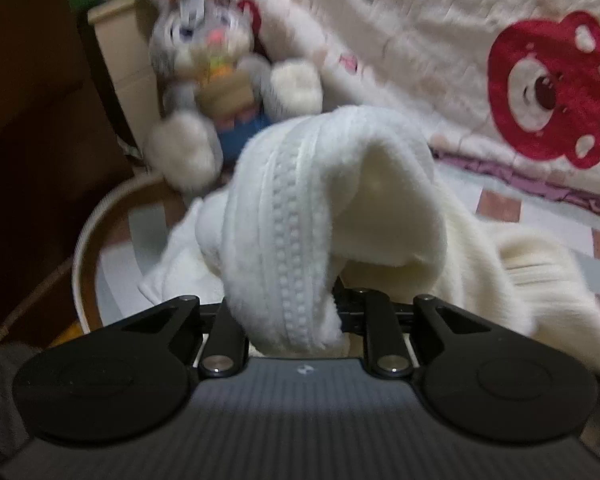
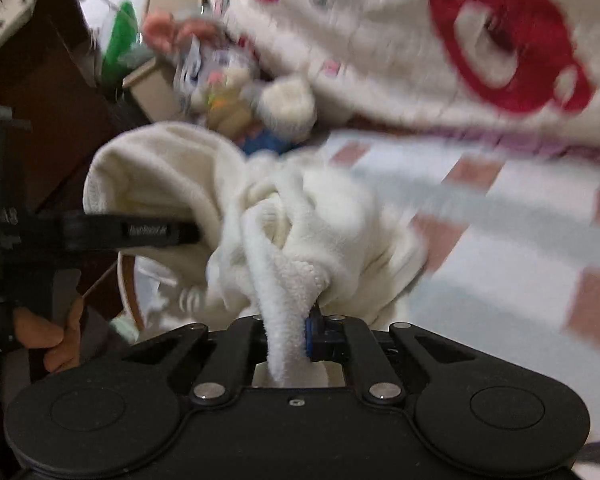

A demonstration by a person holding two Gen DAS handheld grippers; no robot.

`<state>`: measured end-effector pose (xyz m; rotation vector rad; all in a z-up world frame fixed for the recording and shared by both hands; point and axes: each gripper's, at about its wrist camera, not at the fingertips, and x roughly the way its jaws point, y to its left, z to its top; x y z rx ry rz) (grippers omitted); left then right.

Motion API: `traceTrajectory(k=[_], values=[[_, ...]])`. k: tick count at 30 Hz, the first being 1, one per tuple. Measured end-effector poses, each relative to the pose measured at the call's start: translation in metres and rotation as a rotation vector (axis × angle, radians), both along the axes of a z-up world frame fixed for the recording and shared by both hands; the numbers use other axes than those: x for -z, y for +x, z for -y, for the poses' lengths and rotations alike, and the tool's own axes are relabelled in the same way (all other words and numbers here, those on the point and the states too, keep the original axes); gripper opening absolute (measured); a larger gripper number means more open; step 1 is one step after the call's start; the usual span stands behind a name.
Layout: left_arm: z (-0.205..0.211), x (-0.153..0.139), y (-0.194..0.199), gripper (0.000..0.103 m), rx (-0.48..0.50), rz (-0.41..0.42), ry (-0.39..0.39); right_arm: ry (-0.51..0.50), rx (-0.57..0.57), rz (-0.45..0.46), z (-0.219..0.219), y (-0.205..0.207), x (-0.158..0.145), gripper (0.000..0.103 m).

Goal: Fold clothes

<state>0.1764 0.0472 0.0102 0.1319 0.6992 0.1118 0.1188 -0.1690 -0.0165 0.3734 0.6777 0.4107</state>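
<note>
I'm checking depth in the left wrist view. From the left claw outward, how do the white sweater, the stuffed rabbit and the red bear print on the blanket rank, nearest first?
1. White sweater: draped over the left claw, centre.
2. Stuffed rabbit: behind the sweater, upper left.
3. Red bear print: on the blanket, upper right; too close to the rabbit's depth to rank firmly.

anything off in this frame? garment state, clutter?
The white knit garment is a twisted bunch, not flat: both tongs, left and right, pinch it in mid-air. A plush rabbit sits just beyond on the checkered sheet, near the folding area.
</note>
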Motion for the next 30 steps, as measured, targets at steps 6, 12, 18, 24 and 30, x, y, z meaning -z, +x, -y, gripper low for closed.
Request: traceTrajectory(k=[6,12,18,24,30], values=[[0.016,-0.022,-0.017,0.016,0.041,0.062,0.008,-0.034,0.034,0.053,0.045,-0.042,-0.034,0.008],[0.05,-0.059,-0.031,0.014,0.115,0.161,0.045,-0.034,0.102,0.14,0.088,-0.087,-0.088,0.007],[0.105,-0.147,-0.057,0.014,0.218,0.328,-0.009,0.008,0.17,0.231,0.136,-0.137,-0.155,0.007],[0.181,-0.234,-0.107,0.014,0.408,0.435,-0.125,0.033,0.24,0.331,0.196,-0.231,-0.236,0.007],[0.265,-0.278,-0.137,0.013,0.579,0.473,-0.27,-0.015,0.433,0.363,0.267,-0.318,-0.273,0.007]])
